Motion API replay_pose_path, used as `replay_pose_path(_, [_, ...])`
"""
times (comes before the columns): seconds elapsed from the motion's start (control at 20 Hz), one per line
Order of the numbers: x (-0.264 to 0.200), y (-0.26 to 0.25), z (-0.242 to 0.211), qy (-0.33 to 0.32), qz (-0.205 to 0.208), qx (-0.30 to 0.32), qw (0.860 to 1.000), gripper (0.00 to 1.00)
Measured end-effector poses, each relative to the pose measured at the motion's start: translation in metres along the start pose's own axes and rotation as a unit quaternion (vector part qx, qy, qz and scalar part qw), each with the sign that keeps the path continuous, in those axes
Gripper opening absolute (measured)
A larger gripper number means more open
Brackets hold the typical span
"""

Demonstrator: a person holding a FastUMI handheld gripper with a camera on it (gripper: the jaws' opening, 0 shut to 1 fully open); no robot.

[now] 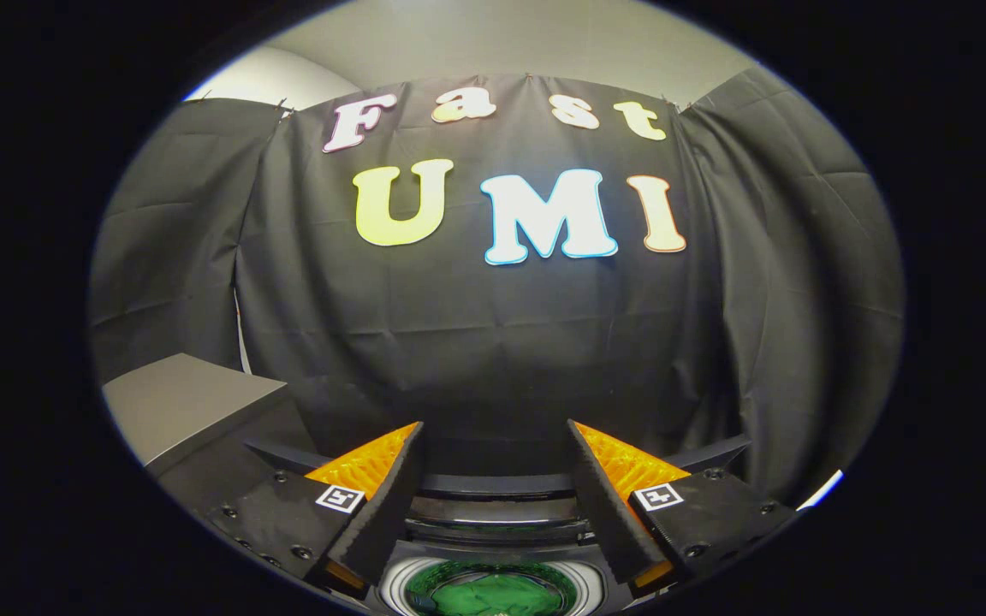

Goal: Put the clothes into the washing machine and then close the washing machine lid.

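Green crumpled clothes [493, 592] lie in the round washing machine drum [390, 590], near beneath my wide-spread, empty gripper [493, 441].

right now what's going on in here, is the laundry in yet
A person holds the gripper open and empty above the washing machine. Below and between its fingers, something green, apparently the clothes, lies inside the round drum opening. The lid looks still open, so closing it seems to be what remains. A grey box sits off to the side.

Even overhead light, sharp focus, curved fisheye edges
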State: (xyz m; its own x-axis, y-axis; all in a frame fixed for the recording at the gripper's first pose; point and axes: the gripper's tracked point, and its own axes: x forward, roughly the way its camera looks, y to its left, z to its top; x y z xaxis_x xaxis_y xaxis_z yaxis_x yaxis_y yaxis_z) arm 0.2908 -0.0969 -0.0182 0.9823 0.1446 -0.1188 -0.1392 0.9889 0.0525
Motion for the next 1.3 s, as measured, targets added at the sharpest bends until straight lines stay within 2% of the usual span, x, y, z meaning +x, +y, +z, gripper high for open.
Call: replay_pose_path(1.3, [-0.071, 0.010, -0.043, 0.019, 0.015, 0.022, 0.999, 0.98])
